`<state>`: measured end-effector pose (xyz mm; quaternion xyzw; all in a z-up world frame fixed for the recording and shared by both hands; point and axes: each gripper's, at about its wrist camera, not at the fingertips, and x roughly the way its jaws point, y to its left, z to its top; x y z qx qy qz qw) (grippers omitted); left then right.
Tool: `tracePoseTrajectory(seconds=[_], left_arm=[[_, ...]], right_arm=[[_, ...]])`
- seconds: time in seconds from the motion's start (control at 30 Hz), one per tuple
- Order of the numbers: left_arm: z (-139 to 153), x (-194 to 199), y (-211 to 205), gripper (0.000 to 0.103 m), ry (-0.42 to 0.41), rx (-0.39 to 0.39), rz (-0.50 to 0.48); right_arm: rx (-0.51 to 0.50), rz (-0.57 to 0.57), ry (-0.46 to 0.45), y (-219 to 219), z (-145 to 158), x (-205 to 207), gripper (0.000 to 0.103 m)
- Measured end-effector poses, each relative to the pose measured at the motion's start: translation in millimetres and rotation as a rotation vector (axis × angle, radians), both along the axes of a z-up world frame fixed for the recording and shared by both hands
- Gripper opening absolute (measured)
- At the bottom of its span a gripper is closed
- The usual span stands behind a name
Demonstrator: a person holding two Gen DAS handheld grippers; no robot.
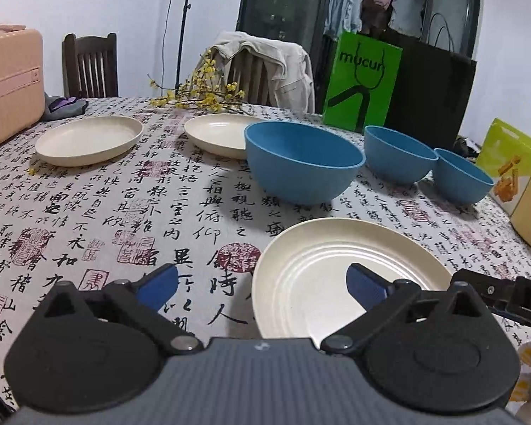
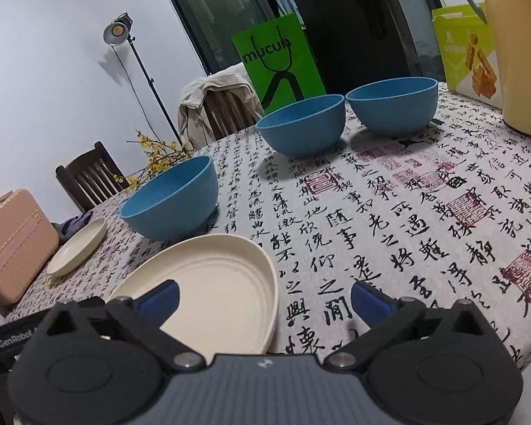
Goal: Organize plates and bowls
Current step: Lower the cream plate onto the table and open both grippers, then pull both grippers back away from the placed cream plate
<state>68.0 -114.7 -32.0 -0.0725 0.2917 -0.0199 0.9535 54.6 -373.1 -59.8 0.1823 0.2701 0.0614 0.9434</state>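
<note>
Three cream plates and three blue bowls sit on a calligraphy tablecloth. In the left wrist view the near plate (image 1: 322,279) lies under my open left gripper (image 1: 262,287); its right finger hangs over the plate. Two more plates (image 1: 88,140) (image 1: 217,134) lie farther back. The large bowl (image 1: 302,161), a mid bowl (image 1: 398,154) and a small bowl (image 1: 462,177) stand in a row. In the right wrist view my open right gripper (image 2: 265,301) straddles the near plate's right rim (image 2: 223,283), with bowls (image 2: 173,202) (image 2: 304,125) (image 2: 394,106) beyond.
A pink case (image 1: 7,81) stands at the table's left. Yellow flower twigs (image 1: 201,94) lie at the back. A green bag (image 1: 363,83) and a black bag (image 1: 432,95) stand behind the bowls. A yellow jug (image 2: 517,49) stands at the right. Chairs ring the table.
</note>
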Motion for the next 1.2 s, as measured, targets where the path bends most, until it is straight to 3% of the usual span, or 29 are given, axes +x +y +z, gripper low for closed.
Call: tracePoseTrajectory(seconds=[0.43,1.2], left_arm=[[0,-8,10,0.103,-0.014,-0.022,-0.015],[8,-61,34,0.103,-0.100,-0.009,-0.054]], right_arm=[[-0.024,0.000,-0.044,-1,4,-12,0.103],[-0.105,0.032,-0.142,5,13,-65,0.103]])
